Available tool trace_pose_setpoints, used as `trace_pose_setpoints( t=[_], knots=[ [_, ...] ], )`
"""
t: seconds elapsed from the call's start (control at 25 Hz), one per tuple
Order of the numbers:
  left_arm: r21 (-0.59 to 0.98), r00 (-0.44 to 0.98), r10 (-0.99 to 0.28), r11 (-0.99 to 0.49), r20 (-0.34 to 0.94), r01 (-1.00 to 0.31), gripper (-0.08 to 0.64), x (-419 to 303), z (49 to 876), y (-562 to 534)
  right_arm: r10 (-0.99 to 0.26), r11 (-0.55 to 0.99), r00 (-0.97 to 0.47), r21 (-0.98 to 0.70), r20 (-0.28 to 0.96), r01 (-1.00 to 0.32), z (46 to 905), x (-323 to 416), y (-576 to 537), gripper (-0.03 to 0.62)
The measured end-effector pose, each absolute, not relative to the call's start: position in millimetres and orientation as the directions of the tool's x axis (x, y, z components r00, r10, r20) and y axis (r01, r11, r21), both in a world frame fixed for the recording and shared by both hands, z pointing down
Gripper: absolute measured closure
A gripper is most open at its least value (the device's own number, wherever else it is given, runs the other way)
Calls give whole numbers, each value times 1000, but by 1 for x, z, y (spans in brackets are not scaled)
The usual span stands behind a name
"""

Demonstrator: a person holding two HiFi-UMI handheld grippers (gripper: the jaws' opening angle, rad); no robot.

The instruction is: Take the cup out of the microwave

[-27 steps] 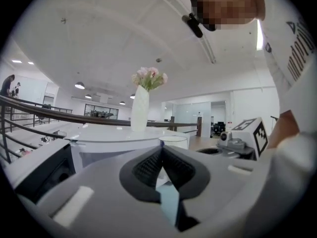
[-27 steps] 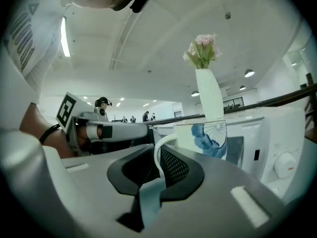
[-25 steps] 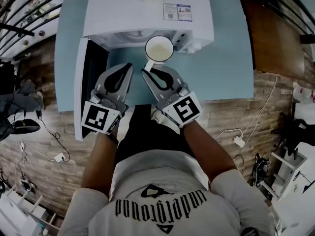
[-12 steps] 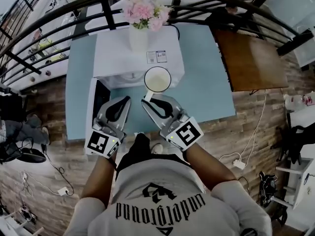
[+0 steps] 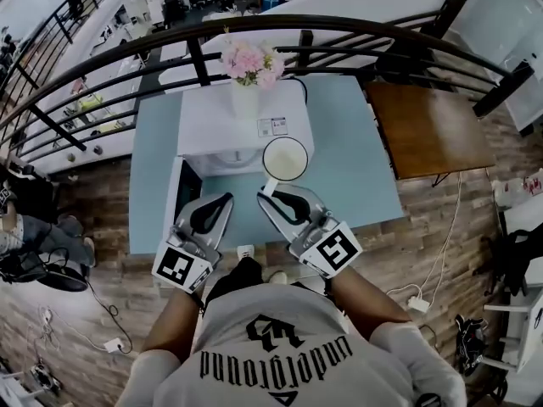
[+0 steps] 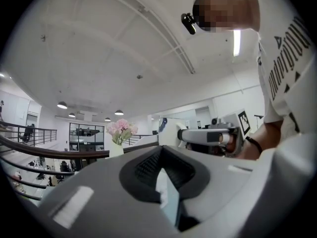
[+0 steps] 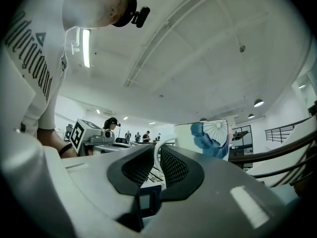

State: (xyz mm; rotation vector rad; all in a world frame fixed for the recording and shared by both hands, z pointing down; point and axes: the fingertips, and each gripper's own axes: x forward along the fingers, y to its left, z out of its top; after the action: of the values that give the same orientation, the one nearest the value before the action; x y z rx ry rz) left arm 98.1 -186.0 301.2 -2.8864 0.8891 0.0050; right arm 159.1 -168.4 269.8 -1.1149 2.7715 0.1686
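On a pale blue table (image 5: 365,172): white microwave (image 5: 246,125), door (image 5: 177,209) swung open at the left, vase of pink flowers (image 5: 248,70) on top. Behind, dark railing (image 5: 356,25); to the right, brown side table (image 5: 428,130). Cup (image 5: 285,158) held out in front of the microwave, handle (image 7: 157,157) pinched in the right hand-held gripper (image 5: 271,192). Left hand-held gripper (image 5: 226,200) clenched on nothing, just beside, apart from the cup.
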Motion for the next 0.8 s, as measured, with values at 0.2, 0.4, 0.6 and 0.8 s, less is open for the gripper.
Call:
trace_pose_setpoints(
  t=[0.2,0.4,0.6,0.8],
  knots=[
    [-138,833,-552,-823,-38,-551,509,86,285,-172,-680,713,-708,55,-188,-699,260,155,-154,551],
    [-164,849,-526,-834,-47,-526,509,68,270,-159,-696,691,-688,66,-206,-719,247,146,-138,551],
    [-171,867,-496,-851,-55,-497,509,35,261,-144,-726,657,-654,65,-215,-751,239,123,-122,551],
    [-166,884,-465,-868,-56,-467,509,-7,261,-124,-749,624,-622,71,-228,-778,234,86,-101,551]
  ],
)
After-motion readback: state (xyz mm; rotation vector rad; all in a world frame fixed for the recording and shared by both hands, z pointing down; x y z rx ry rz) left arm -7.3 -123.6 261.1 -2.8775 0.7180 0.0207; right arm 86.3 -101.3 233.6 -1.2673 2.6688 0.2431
